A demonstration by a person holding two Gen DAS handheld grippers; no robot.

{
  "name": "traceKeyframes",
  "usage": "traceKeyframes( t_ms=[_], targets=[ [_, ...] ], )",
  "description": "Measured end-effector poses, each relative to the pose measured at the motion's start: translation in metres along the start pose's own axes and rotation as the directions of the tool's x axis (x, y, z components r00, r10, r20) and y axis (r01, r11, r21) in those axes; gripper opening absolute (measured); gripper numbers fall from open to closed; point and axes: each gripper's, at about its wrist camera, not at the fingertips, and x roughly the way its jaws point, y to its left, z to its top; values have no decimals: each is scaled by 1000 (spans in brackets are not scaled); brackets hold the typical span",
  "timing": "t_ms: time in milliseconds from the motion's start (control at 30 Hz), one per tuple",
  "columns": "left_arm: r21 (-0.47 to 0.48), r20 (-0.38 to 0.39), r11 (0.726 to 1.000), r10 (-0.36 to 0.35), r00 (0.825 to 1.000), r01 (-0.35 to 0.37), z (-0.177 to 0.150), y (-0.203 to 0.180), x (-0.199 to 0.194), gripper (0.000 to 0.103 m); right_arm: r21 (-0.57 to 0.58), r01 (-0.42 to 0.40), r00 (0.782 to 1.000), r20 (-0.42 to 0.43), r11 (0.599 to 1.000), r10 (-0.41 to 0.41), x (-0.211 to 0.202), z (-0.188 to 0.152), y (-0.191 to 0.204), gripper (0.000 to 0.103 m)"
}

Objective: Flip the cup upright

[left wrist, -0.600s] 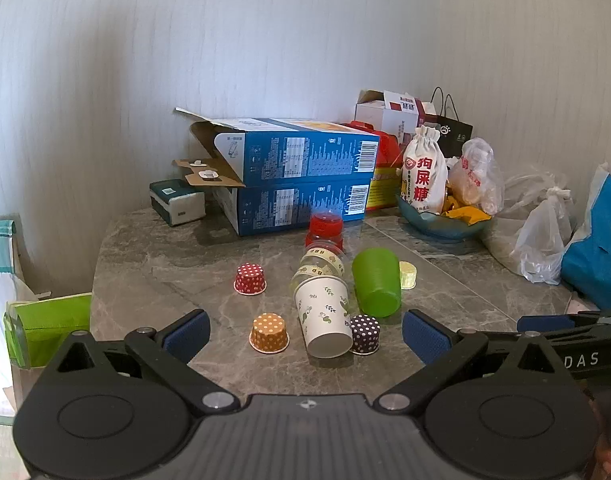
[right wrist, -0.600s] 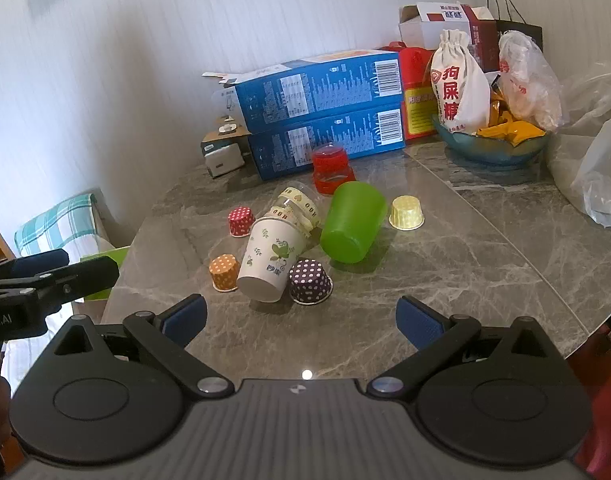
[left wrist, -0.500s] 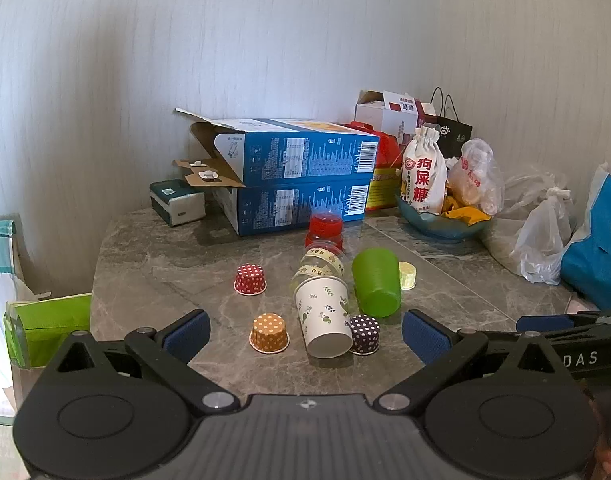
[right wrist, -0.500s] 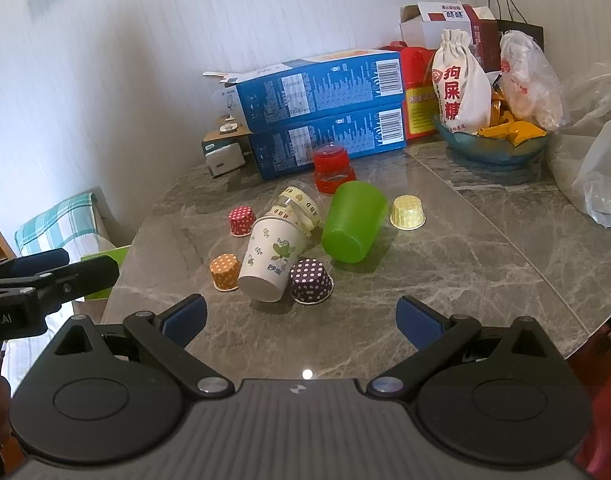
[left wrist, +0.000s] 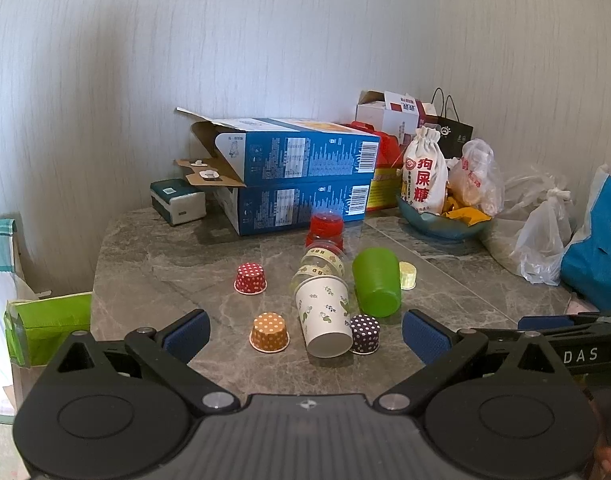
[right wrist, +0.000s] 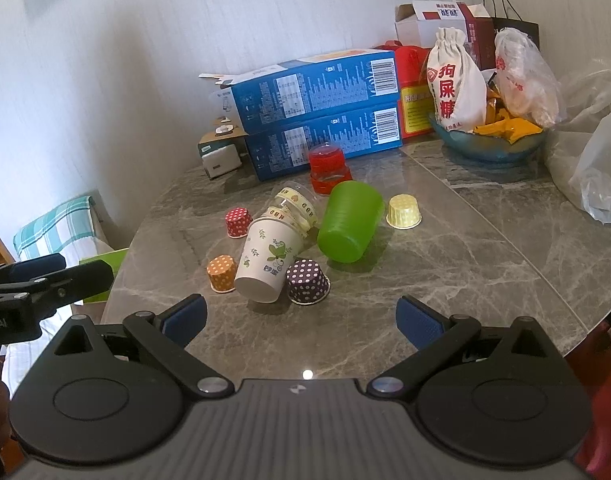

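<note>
Nearest to us, the left gripper [left wrist: 305,330] hangs over the front edge of the desk [left wrist: 165,264] with its blue-padded fingers [left wrist: 185,332] spread wide and nothing between them. Our right gripper [right wrist: 301,316] is the same: fingers [right wrist: 419,326] wide apart and empty, held short of the cups.

Just beyond the fingers we see a small orange dotted baking cup [left wrist: 269,332] and a purple dotted one [left wrist: 364,334], both mouth-down. Between them lies the white paper cup [left wrist: 325,320] with a leaf print, on its side, its flat base towards us, touching the purple cup. Its mouth end meets a clear plastic cup [left wrist: 319,266] with patterned bands, also on its side; whether the one sits inside the other we cannot tell.

Just beside these on the right, the green cup [left wrist: 376,282] lies tipped over with its closed base facing us. A pale yellow baking cup [left wrist: 407,275] sits behind it, and a red dotted one [left wrist: 250,278] stands apart to the left.

Farther back we see a red-lidded jar [left wrist: 324,230], then two stacked blue boxes [left wrist: 301,178] against the wall, the top one with its flap open. Left of them lies a small green and white box [left wrist: 177,202]. To the right, a blue bowl [left wrist: 437,226] holds a white cloth bag [left wrist: 422,176] with red characters, and plastic bags [left wrist: 541,236] lie at the far right.
</note>
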Motion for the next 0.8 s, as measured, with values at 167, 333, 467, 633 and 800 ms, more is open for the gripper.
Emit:
traceKeyframes(
  t_ms=[167, 333, 467, 633, 800],
  targets=[
    [-3, 3, 1000, 2, 1000, -2, 0, 0, 1, 103, -1, 3, 1000, 0, 1000, -3, 0, -1, 0, 102],
    [2, -6, 1000, 2, 1000, -2, 1, 0, 2, 103, 5, 5, 1000, -8, 1000, -5, 2, -1, -1, 102],
    [0, -4, 1000, 1, 1000, -1, -1, -1, 1, 103, 3, 9, 1000, -15, 1000, -9, 3, -2, 0, 102],
    [0, -7, 1000, 2, 1000, -2, 0, -1, 2, 103, 7, 3, 1000, -17, 1000, -3, 3, -2, -1, 102],
    [-3, -10, 1000, 4, 1000, -4, 1, -2, 3, 103, 10, 4, 1000, -20, 1000, -3, 4, -2, -2, 102]
  ],
)
